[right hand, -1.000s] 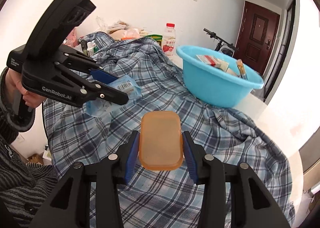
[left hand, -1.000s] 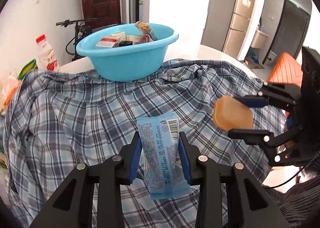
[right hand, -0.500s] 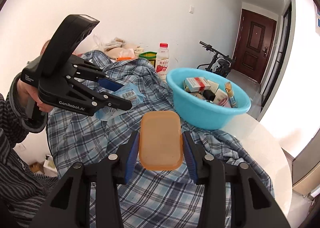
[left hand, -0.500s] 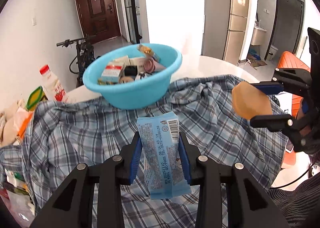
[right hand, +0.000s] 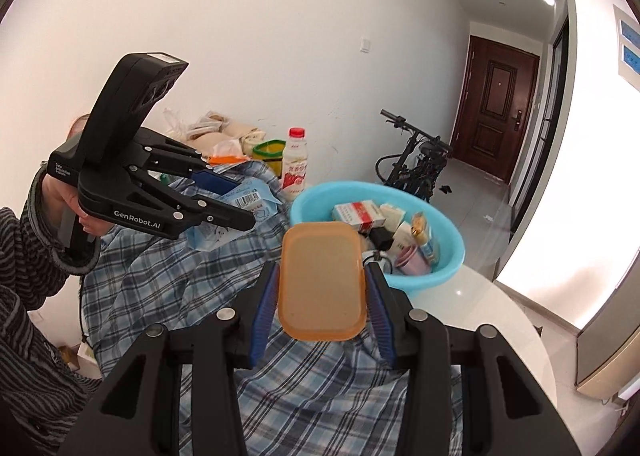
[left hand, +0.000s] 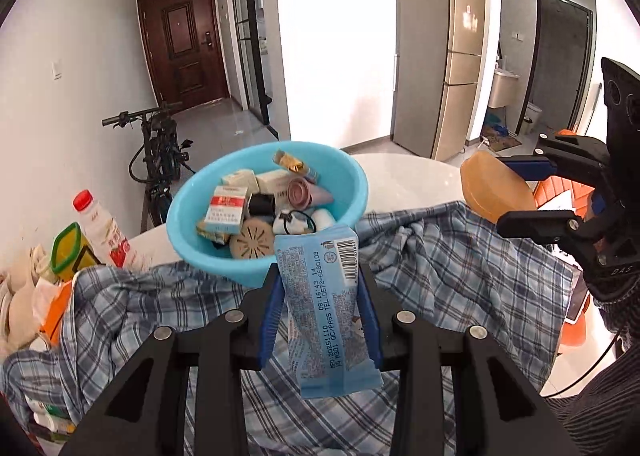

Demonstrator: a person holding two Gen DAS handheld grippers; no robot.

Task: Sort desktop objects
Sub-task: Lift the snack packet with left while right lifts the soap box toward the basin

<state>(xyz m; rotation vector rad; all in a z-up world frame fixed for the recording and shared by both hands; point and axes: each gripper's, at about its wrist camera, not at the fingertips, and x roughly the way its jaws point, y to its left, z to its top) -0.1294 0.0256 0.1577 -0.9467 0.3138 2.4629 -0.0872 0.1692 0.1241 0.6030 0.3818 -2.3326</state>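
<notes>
My left gripper (left hand: 320,300) is shut on a light blue snack packet (left hand: 326,308), held in the air just in front of the blue basin (left hand: 224,260). The basin holds several small boxes, a tube and round items. My right gripper (right hand: 322,288) is shut on an orange plastic lid (right hand: 322,282), held above the plaid cloth just short of the basin (right hand: 452,244). The lid also shows at the right of the left wrist view (left hand: 492,188), and the packet at the left of the right wrist view (right hand: 244,204).
A blue plaid cloth (left hand: 460,256) covers most of the round white table (right hand: 500,320). A drink bottle (left hand: 102,230), a green-rimmed container (left hand: 66,252) and bags stand at the far left by the wall. A bicycle (right hand: 416,164) stands behind.
Both grippers have risen and moved toward the basin, each still holding its object. The basin's contents now show from above.
</notes>
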